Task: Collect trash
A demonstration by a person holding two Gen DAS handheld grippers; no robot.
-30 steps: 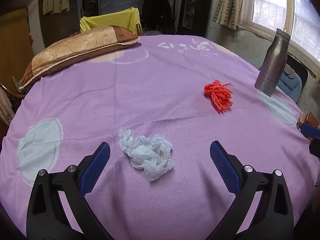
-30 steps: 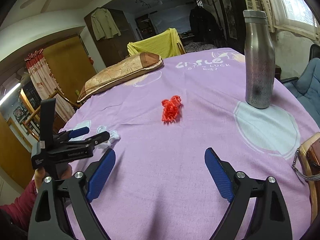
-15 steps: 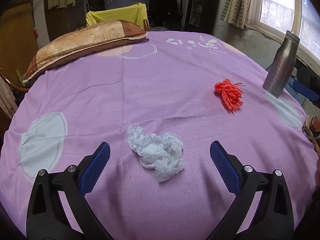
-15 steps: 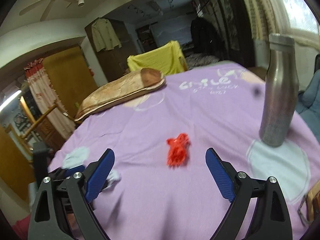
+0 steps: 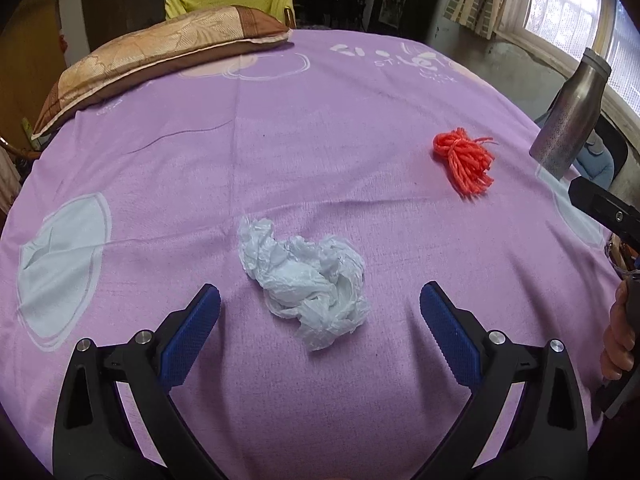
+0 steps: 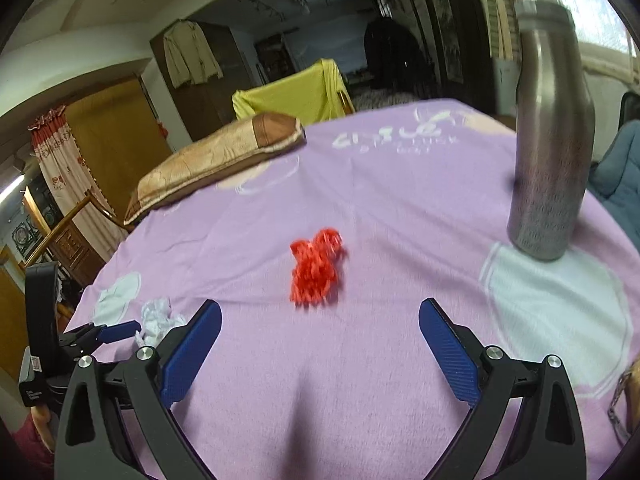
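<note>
While my left gripper [image 5: 319, 322] hangs spread around the crumpled plastic [image 5: 306, 276], my right gripper [image 6: 320, 330], just opened wide and empty, lines up on the red yarn [image 6: 316, 266] mid-bedsheet [image 6: 400, 200]; next, lower and pinch

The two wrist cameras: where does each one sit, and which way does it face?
Left wrist: on the left gripper, looking down at the crumpled white plastic bag; a hand shows at right.
Right wrist: on the right gripper, jaws just opening, facing the red yarn bundle.
Shared: bag, yarn, steel bottle, pillow, purple sheet.
</note>
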